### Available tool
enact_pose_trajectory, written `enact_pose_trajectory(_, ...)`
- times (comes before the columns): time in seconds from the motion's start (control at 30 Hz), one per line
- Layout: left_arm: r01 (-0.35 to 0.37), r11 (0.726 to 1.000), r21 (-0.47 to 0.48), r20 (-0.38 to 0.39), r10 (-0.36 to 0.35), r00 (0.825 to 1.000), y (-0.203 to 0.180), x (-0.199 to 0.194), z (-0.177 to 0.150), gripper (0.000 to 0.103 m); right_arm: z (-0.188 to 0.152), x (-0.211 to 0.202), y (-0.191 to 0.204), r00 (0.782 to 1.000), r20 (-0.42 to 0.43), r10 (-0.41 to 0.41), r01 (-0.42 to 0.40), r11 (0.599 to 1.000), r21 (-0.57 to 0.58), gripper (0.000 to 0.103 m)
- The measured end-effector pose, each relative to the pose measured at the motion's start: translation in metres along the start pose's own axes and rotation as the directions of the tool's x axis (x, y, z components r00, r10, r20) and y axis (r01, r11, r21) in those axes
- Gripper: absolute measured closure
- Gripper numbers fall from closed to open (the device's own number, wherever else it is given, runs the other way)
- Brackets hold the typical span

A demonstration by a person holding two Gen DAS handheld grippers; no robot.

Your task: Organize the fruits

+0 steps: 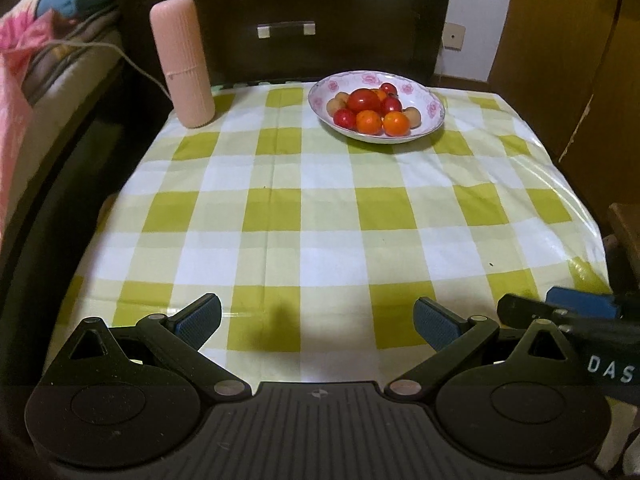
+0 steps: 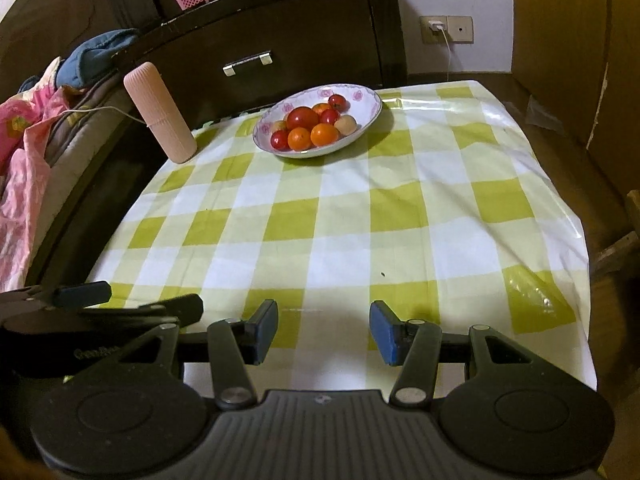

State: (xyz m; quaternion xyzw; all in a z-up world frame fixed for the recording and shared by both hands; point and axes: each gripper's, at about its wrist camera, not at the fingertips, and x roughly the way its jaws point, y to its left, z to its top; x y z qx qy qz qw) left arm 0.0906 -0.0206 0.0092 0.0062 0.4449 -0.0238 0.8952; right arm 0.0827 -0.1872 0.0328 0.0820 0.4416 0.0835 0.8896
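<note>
A white bowl with pink flowers [image 1: 434, 110] [image 2: 366, 98] stands at the far side of the table on a green-and-white checked cloth [image 1: 320, 208] [image 2: 340, 216]. It holds several red tomatoes [image 1: 363, 100] [image 2: 302, 117], oranges [image 1: 396, 124] [image 2: 324, 134] and pale round fruits. My left gripper [image 1: 318, 322] hangs open over the near edge, nothing between its blue pads. My right gripper [image 2: 324, 332] is also open and empty at the near edge. Both are far from the bowl. Each gripper shows at the edge of the other's view.
A tall pink ribbed cylinder [image 1: 182, 60] [image 2: 160, 114] stands at the table's far left corner, a cord running from it. A dark wooden drawer unit [image 1: 286, 28] [image 2: 264, 40] sits behind the table. Bedding [image 2: 24, 152] lies left; brown cardboard [image 1: 572, 52] right.
</note>
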Motion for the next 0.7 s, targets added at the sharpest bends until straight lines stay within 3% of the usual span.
enact_pose_trajectory(0.7, -0.019, 1.000, 0.001, 0.009, 0.019, 1.000, 0.0000, -0.0019, -0.0058, 0.000, -0.0044, 0.0049, 0.0009, 1.000, -0.017, -0.004, 0.004, 1.000, 0.004, 0.054)
